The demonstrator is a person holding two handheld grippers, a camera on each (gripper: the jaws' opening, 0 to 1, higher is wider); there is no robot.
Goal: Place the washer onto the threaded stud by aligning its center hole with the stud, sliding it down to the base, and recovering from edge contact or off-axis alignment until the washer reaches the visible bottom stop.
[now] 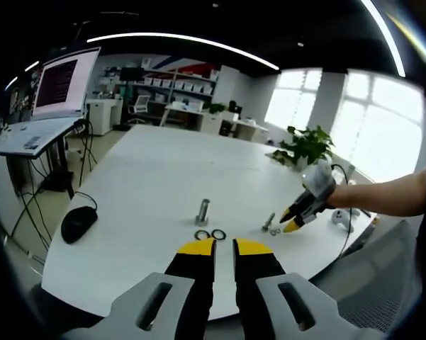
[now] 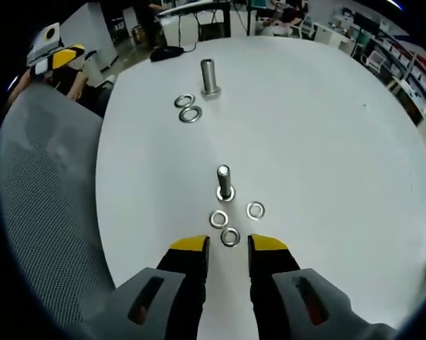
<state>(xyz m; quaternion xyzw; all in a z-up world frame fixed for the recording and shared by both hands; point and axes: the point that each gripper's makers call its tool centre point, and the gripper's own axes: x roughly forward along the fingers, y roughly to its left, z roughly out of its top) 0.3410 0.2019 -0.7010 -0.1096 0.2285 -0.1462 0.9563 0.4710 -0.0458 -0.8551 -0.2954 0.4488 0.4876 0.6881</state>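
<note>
Right tongs (image 2: 229, 244) stand narrowly parted, empty, just short of three washers (image 2: 230, 236) lying flat on the surface (image 2: 326, 127), at 6 o'clock of the stud (image 2: 224, 181). Left tongs (image 1: 225, 246) likewise narrow, empty. Thin, stiff, slippery metal, probably light: pinch across the rim.

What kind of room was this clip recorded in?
Probably an open-plan office or lab: a large white table with a computer mouse, a laptop on a stand, shelving at the back and a potted plant by the windows.
</note>
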